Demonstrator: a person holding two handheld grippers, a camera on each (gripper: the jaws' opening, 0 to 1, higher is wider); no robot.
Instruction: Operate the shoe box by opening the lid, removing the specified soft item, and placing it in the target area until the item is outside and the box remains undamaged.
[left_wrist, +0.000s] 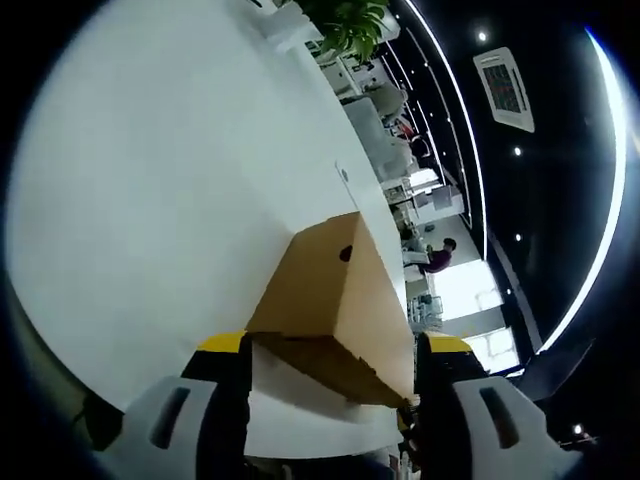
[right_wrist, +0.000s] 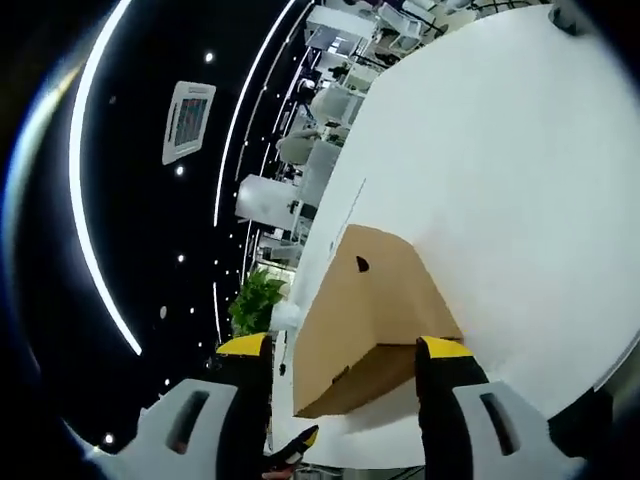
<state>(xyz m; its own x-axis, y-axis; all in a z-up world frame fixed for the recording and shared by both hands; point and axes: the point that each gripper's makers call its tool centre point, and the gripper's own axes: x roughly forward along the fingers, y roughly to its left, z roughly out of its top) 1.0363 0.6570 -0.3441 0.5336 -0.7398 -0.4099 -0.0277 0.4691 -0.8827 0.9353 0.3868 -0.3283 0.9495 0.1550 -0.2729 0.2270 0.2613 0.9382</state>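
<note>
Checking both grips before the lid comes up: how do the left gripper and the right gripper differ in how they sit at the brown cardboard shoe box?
The left gripper straddles a corner of the brown cardboard shoe box with the white table on its left side; the right gripper sees the table on its right side. The box's dark round hole lies right of centre for the left gripper, left of centre for the right gripper. Both have yellow-tipped jaws spread around the closed box.
</note>
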